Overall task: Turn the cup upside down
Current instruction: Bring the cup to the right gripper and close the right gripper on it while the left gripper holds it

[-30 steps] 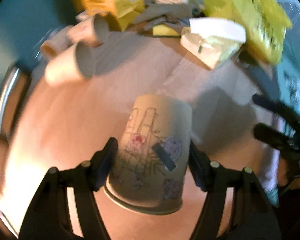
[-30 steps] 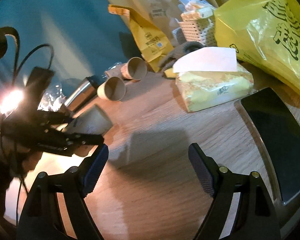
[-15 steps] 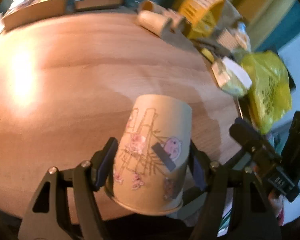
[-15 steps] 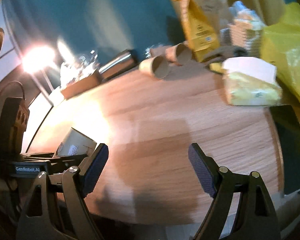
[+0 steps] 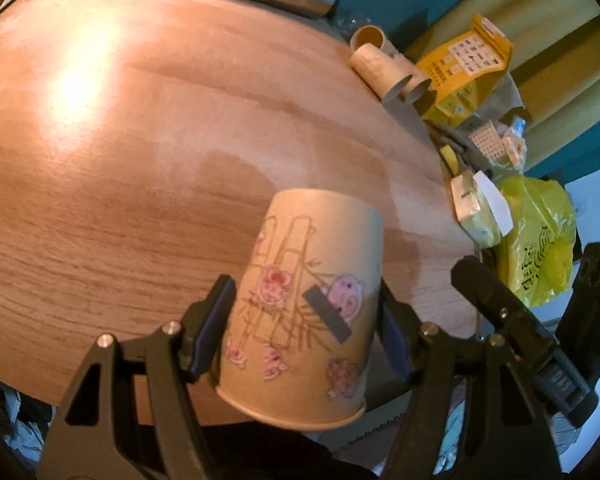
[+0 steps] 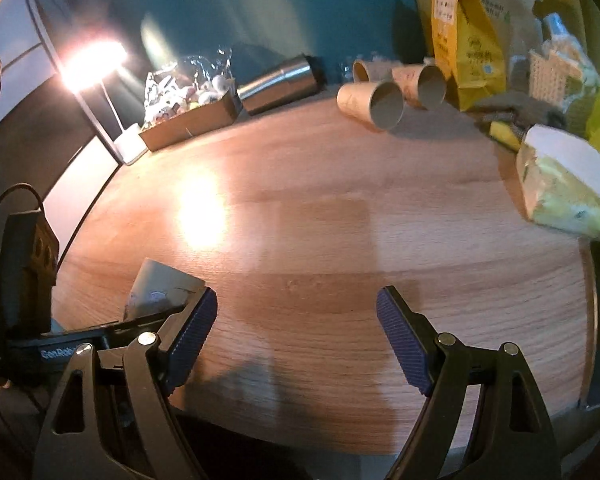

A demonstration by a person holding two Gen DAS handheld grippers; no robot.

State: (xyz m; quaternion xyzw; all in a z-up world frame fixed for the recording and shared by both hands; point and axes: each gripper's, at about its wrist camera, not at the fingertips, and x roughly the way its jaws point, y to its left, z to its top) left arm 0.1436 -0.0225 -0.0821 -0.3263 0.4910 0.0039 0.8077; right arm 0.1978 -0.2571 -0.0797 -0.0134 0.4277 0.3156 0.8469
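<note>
Left tongs (image 5: 304,328) are clamping the paper cup (image 5: 308,300) by its sides, holding it mouth toward the camera, above the near edge of the table (image 5: 140,140). Right tongs (image 6: 296,336) are sitting apart, holding nothing. Suggest finishing the wrist roll, lowering rim-flat, then releasing.

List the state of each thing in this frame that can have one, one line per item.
Left gripper: shut on the decorated paper cup.
Decorated paper cup: held above the table, closed base pointing away from the camera, rim towards it.
Right gripper: open, holding nothing.
Plain paper cups: lying on their sides at the far edge.
Steel tumbler: lying on its side.
Yellow bag: standing upright.
</note>
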